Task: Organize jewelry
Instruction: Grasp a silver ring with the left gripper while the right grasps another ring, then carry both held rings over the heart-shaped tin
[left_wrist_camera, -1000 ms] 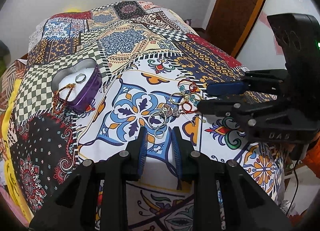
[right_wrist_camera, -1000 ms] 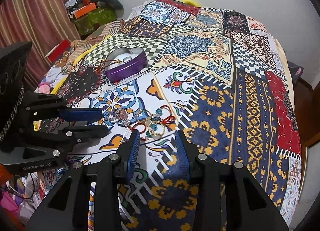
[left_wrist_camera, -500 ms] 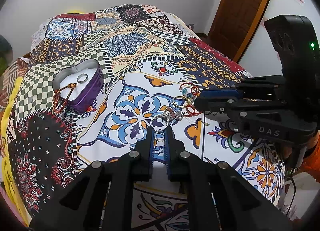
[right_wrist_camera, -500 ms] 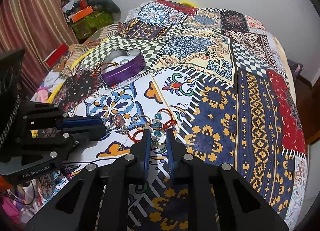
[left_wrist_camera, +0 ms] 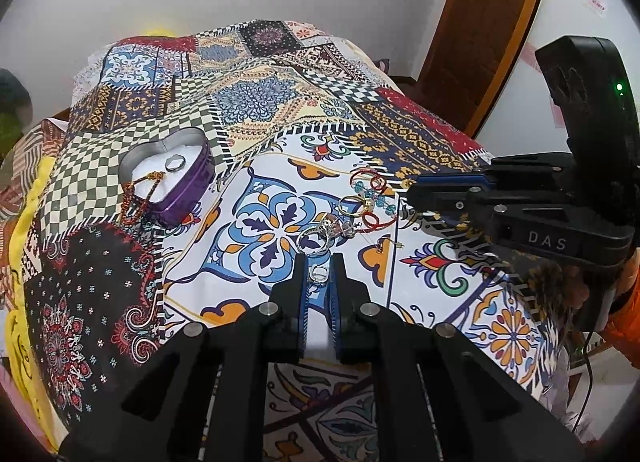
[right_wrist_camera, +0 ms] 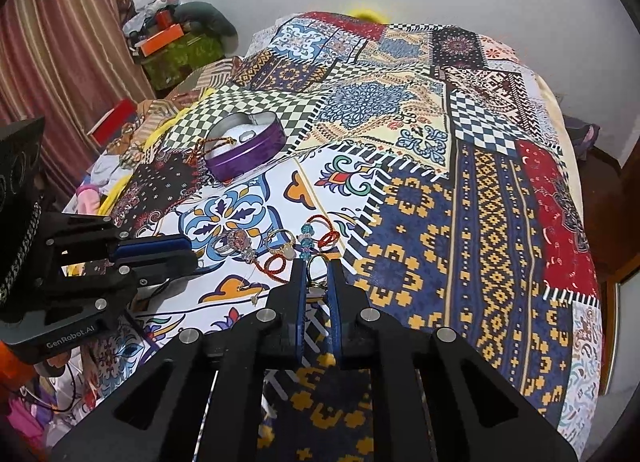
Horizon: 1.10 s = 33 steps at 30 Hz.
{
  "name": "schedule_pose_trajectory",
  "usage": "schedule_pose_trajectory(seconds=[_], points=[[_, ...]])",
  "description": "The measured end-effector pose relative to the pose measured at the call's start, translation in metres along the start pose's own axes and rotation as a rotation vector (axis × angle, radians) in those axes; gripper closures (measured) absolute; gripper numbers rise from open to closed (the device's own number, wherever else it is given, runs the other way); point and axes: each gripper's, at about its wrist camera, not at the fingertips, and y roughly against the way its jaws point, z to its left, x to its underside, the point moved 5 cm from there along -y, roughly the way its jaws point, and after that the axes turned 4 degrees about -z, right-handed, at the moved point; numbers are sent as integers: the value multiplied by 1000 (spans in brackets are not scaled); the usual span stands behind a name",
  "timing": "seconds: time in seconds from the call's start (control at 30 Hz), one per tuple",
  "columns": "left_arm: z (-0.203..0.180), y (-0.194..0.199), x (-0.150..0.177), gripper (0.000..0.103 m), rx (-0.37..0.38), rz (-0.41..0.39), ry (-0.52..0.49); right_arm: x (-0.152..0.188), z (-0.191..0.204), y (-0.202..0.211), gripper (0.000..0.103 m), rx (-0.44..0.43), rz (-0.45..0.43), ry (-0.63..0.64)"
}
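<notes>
A purple heart-shaped tin (left_wrist_camera: 172, 177) holds a silver ring (left_wrist_camera: 175, 162) and a red-gold chain (left_wrist_camera: 138, 191) that hangs over its rim; the tin also shows in the right wrist view (right_wrist_camera: 248, 151). A pile of loose jewelry (left_wrist_camera: 352, 213) lies on the patterned bedspread, with rings, blue beads and red cord. My left gripper (left_wrist_camera: 319, 274) is shut on a silver ring (left_wrist_camera: 319, 273) and held just above the bed. My right gripper (right_wrist_camera: 317, 274) is shut on a gold ring (right_wrist_camera: 316, 262) just off the pile (right_wrist_camera: 280, 246).
The patchwork bedspread (right_wrist_camera: 460, 201) covers the whole bed. A wooden door (left_wrist_camera: 496, 21) stands at the right. Striped curtains (right_wrist_camera: 52, 61) and a cluttered green box (right_wrist_camera: 180, 53) stand at the bed's left side. Each gripper shows in the other's view, close beside the pile.
Both grippers closed, each on a ring from the pile, and lifted slightly off the bedspread. The tin and its contents did not move.
</notes>
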Motion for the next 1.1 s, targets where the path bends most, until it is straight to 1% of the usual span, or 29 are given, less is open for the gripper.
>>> schedule_pose_trajectory(seconds=[0.3,0.67,0.87,1.1], points=[[17,17,-7,95,-30,-43,47,-16,3,13,94,8,-42,-1],[49,44,-29,95,-95,-134,77,-50,31,15,94,-29,-110,38],[71,44,-35,95,-118,-160,108,-64,49,0,94,-81,-123,28],[93,36,-43,95,-134,-171,122,-81,65,-23,94,-110,-108,48]])
